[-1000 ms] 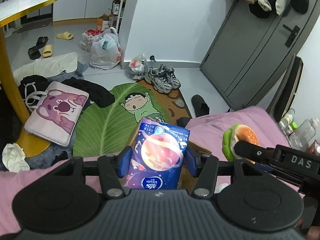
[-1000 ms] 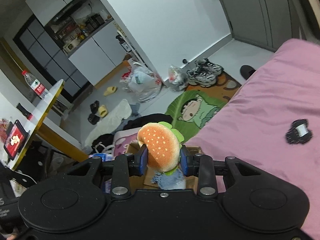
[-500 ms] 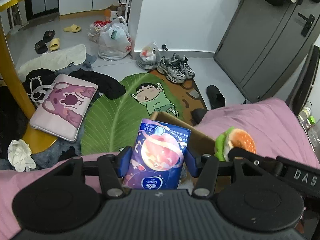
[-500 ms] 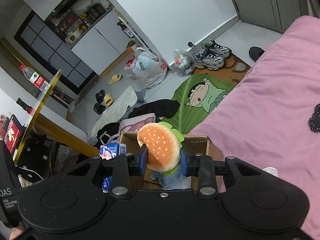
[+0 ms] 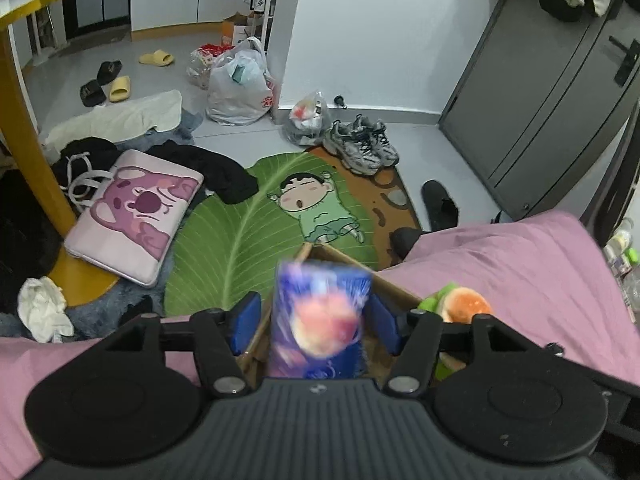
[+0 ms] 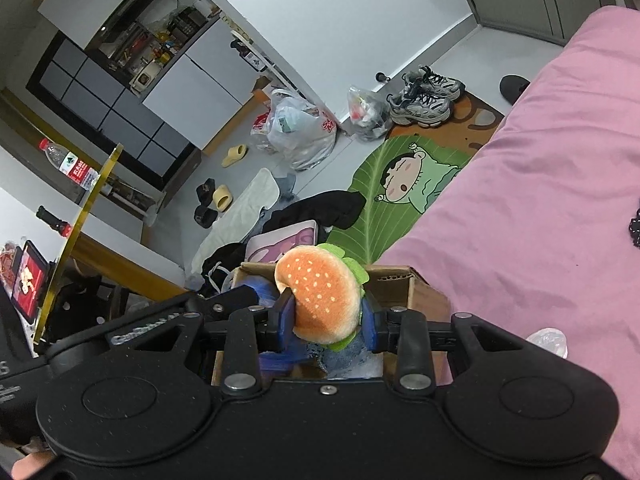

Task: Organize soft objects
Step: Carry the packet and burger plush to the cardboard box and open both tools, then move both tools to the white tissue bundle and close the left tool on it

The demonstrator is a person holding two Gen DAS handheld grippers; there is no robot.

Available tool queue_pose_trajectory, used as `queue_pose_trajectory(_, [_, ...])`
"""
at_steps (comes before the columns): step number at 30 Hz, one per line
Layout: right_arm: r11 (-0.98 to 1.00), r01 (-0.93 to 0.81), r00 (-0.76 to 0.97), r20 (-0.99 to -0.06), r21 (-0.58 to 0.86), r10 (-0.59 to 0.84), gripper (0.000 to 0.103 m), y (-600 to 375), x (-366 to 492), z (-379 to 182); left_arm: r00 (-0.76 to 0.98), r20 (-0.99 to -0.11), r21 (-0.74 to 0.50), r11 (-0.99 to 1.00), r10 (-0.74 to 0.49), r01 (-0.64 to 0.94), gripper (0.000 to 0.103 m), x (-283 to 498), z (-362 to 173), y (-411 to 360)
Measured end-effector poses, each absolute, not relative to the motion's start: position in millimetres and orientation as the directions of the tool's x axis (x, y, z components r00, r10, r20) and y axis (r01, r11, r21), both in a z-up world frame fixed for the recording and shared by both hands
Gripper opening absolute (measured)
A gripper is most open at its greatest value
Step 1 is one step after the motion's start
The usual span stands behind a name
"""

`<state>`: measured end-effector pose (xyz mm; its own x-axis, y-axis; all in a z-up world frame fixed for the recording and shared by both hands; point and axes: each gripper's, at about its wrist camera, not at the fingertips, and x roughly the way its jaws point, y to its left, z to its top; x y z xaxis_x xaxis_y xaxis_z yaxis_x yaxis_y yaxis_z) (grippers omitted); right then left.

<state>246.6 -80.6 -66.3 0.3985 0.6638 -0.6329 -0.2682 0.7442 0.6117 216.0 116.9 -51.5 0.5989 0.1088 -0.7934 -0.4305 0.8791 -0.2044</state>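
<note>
My left gripper (image 5: 316,320) stands open over a cardboard box (image 5: 340,258) on the pink bed. A blue tissue pack (image 5: 320,320) is blurred between the spread fingers, apart from both pads, dropping into the box. My right gripper (image 6: 326,312) is shut on a plush hamburger (image 6: 320,292) and holds it above the same box (image 6: 396,276). The hamburger also shows at the right of the left wrist view (image 5: 460,302). A blue soft thing (image 6: 344,356) lies inside the box.
The pink bed (image 6: 540,220) spreads to the right. On the floor lie a green leaf rug (image 5: 240,240), a pink bear bag (image 5: 136,208), black clothes, sneakers (image 5: 360,148) and plastic bags. A yellow table leg (image 5: 24,128) stands left.
My left gripper has opened and let go of the tissue pack, which now falls blurred toward the box. My right gripper with the hamburger has moved over the box.
</note>
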Motion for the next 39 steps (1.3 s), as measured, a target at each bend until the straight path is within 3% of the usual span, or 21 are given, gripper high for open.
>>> queue_pose_trajectory(5, [0.752,-0.293,0.393,-0.643,0.591,0.658,0.037,-77,244,-66,0.606,-0.781,-0.160,0.890,0.150,-0.426,0.067,211,-40,114])
queue_pose_trajectory(9, [0.768,-0.287,0.403,-0.654,0.573,0.640,0.054,-77,241,-65,0.604,-0.782,-0.164,0.883,0.156,-0.440,0.067,205,-33,117])
queue_pose_trajectory(12, [0.764,-0.303,0.412,-0.645,0.569,0.644,0.058,-79,236,-58,0.601,-0.782,-0.154,0.885,0.162,-0.439,0.068,198,-29,116])
queue_pose_trajectory(20, [0.775,-0.302,0.434,-0.644,0.555,0.631,0.064,-100,224,-43,0.600,-0.779,-0.131,0.888,0.183,-0.441,0.083,184,-17,108])
queue_pose_trajectory(23, [0.784,-0.312,0.441,-0.649,0.537,0.620,0.073,-107,218,-37,0.603,-0.777,-0.128,0.892,0.181,-0.433,0.089,182,-14,101])
queue_pose_trajectory(25, [0.790,-0.315,0.443,-0.654,0.526,0.613,0.082,-111,215,-33,0.606,-0.775,-0.125,0.897,0.179,-0.425,0.090,180,-12,96])
queue_pose_trajectory(39, [0.786,-0.345,0.430,-0.659,0.513,0.618,0.103,-151,212,-17,0.579,-0.795,-0.082,0.914,0.181,-0.398,0.096,165,-3,68])
